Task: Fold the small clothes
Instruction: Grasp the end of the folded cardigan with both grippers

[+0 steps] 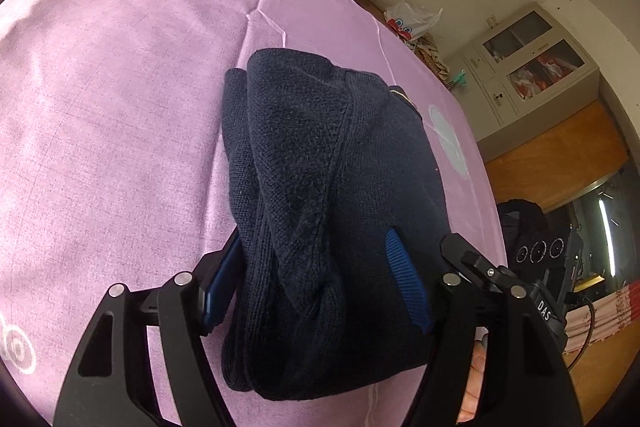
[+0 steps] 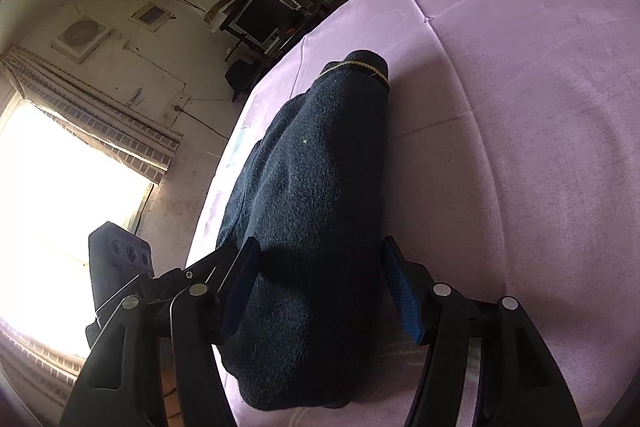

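Here the navy knitted garment [image 1: 320, 187] lies bunched into thick folds on the pink cloth [image 1: 120, 127] that covers the table, and both claws straddle its near end. In the left wrist view the left gripper [image 1: 320, 287] has 1 blue pad [image 1: 408, 287] pressed against the knit on one side and the other pad against the opposite side, so it is clamped on a fat roll of fabric. In the right wrist view the right gripper [image 2: 320, 291] likewise has the garment [image 2: 312, 207] filling the gap between its 2 fingers, the ribbed blue pad [image 2: 402, 299] touching the wool; it looks clamped on the bundle too. The far end of the garment, with a thin pale stripe along its hem [image 2: 360, 67], rests on the cloth beyond the fingers.

The knit should handle as soft, floppy and fairly bulky: it will sag and slump rather than hold a crease, yet its rough surface is unlikely to slip from ribbed pads. A better hold would probably be at a single edge or corner, near the striped hem, rather than round several layers at once.
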### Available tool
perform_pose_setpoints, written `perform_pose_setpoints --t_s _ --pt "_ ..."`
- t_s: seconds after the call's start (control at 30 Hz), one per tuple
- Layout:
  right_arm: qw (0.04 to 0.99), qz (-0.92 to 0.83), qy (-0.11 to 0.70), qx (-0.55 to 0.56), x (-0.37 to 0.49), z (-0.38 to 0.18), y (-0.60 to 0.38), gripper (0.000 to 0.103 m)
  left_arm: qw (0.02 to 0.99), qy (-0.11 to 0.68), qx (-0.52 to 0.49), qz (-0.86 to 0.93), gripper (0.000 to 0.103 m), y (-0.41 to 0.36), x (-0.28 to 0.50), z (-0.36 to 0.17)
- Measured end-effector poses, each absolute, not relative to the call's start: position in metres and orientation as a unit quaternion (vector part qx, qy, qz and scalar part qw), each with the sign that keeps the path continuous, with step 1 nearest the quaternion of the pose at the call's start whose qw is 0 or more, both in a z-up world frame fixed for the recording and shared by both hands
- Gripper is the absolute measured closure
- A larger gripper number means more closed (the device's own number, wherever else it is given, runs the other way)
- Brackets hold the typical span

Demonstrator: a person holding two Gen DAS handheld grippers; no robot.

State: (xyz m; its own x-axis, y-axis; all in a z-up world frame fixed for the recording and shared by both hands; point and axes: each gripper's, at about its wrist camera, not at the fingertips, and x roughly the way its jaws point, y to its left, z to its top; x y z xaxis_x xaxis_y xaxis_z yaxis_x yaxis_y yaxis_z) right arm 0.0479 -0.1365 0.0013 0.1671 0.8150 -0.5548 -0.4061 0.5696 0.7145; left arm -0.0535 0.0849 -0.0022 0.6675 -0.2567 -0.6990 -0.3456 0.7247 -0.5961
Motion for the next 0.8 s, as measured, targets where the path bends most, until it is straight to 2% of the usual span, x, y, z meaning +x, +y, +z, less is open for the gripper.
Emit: perform_pose_setpoints --t_s 0.23,0.4,0.47,0.5,0.53,0.57,0.73,0.8 --pt "0.747 0.412 0.485 0.193 0.054 0.002 -0.122 0.035 0.839 0.405 -0.361 0.032 0.035 0.084 -0.047 -0.004" --pt "0.761 0.409 0.474 0.169 0.052 0.003 -0.111 0.035 0.844 0.406 -0.347 0.039 0.031 0.079 -0.045 -0.002" --pt "0.764 0.410 0.471 0.161 0.050 0.003 -0.110 0.037 0.844 0.406 -0.348 0.036 0.038 0.077 -0.047 -0.001" --pt "0.763 0.410 0.472 0.162 0.050 0.003 -0.111 0.042 0.846 0.403 -0.348 0.037 0.040 0.077 -0.049 0.001" --pt "0.763 0.410 0.473 0.162 0.049 0.004 -0.112 0.043 0.848 0.400 -0.346 0.036 0.046 0.076 -0.051 0.003" --pt "0.763 0.412 0.472 0.158 0.048 0.005 -0.113 0.045 0.849 0.397 -0.347 0.033 0.048 0.077 -0.053 0.005" --pt "0.768 0.414 0.468 0.143 0.047 0.008 -0.113 0.044 0.835 0.404 -0.373 0.031 0.048 0.087 -0.050 -0.007" --pt "0.766 0.416 0.467 0.144 0.048 0.004 -0.114 0.040 0.833 0.402 -0.378 0.029 0.047 0.088 -0.050 -0.008"
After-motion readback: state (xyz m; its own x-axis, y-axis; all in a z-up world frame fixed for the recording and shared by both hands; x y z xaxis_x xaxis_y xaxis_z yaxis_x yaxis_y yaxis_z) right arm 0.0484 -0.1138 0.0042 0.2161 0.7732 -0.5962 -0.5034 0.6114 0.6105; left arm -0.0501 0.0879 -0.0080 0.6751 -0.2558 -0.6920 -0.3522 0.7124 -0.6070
